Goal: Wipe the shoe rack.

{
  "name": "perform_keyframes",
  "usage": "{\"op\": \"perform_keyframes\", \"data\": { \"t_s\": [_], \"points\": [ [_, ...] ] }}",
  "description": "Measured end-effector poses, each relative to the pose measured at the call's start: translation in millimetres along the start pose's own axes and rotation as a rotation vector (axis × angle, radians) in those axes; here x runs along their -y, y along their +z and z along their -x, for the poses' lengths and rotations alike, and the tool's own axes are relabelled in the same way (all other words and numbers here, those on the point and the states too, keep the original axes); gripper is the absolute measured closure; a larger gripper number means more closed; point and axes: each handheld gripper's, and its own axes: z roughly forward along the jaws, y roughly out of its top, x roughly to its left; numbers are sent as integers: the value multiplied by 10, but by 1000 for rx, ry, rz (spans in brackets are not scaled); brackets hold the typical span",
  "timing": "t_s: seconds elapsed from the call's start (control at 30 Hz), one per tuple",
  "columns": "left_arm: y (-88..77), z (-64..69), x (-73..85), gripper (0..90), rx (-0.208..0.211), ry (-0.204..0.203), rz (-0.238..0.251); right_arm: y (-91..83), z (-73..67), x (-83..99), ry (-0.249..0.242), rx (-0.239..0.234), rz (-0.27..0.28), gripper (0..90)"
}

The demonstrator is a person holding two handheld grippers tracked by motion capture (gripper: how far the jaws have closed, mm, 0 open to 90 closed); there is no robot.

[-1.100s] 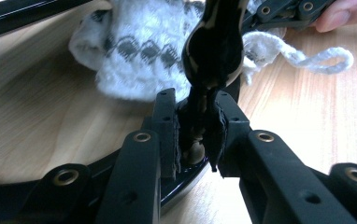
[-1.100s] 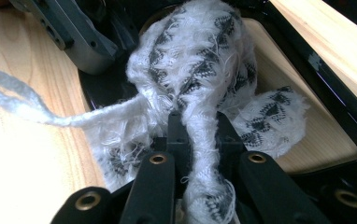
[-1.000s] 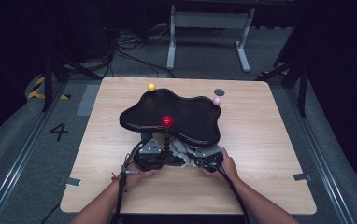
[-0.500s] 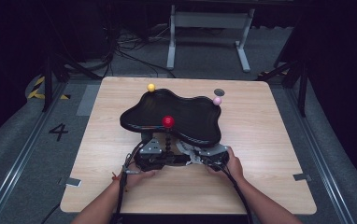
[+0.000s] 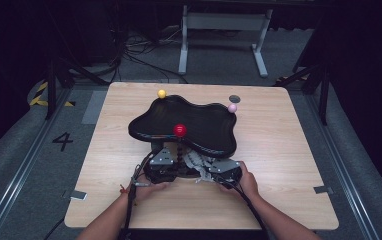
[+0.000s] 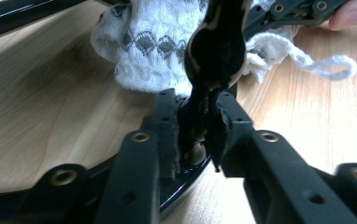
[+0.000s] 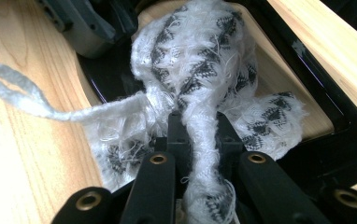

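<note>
I am working at the near edge of a wooden table [image 5: 289, 150], where a glossy black wavy tray [image 5: 199, 125] stands raised on a beaded black stem topped by a red ball [image 5: 179, 130]. My left gripper [image 6: 196, 135] sits at the foot of that stem [image 6: 214, 56]; its jaws flank the stem closely and have just been easing apart, so I cannot tell whether the pads are pressing on it. My right gripper [image 7: 198, 135] is clamped on a twisted fold of a white knitted cloth with a grey diamond pattern [image 7: 200, 70], which lies bunched under the tray's near side, just beside the stem, with a loop of white cord [image 7: 22, 93] trailing onto the wood.

I judge the step in hand to be handling the cloth around the stand's base while the stand is steadied. The next move calls for a slow, level pull on the cloth, keeping the cord clear of the stem so the tray does not tip.
</note>
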Motion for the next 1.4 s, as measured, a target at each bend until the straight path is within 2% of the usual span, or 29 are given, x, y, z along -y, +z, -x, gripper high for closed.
{"op": "perform_keyframes", "data": {
  "t_s": [0.07,0.1,0.13,0.2,0.3,0.4,0.47,0.53,0.6,0.87,0.97,1.23,1.4],
  "points": [
    [-7,-13,3,670,-6,-2,-1,-4,11,7,2,1,-3,813],
    [-19,-20,7,668,-11,-10,-6,2,23,9,-18,4,7,813],
    [-29,-34,6,654,-13,4,-2,-4,7,14,-1,11,-1,813],
    [-52,-15,7,658,-15,-3,3,-7,8,22,-12,16,2,813],
    [-111,-2,-14,669,-23,2,44,-10,2,37,1,16,4,813],
    [-167,12,-32,677,-31,17,52,-9,5,46,-2,25,8,813],
    [-203,20,-38,686,-26,16,86,-10,6,43,-1,22,5,813],
    [-229,41,-66,715,-28,39,106,-10,6,43,1,23,5,813],
    [-227,81,-87,743,-53,45,94,-10,2,41,5,23,4,813],
    [-210,86,-105,747,-49,49,94,5,-73,-29,-23,34,4,813],
    [-204,97,-107,746,-48,37,90,32,-121,-73,-12,35,10,813],
    [-198,93,-113,747,-43,49,85,81,-242,-180,-36,39,22,813],
    [-200,82,-112,751,-33,56,72,68,-200,-138,-49,44,19,812]
  ]
}}
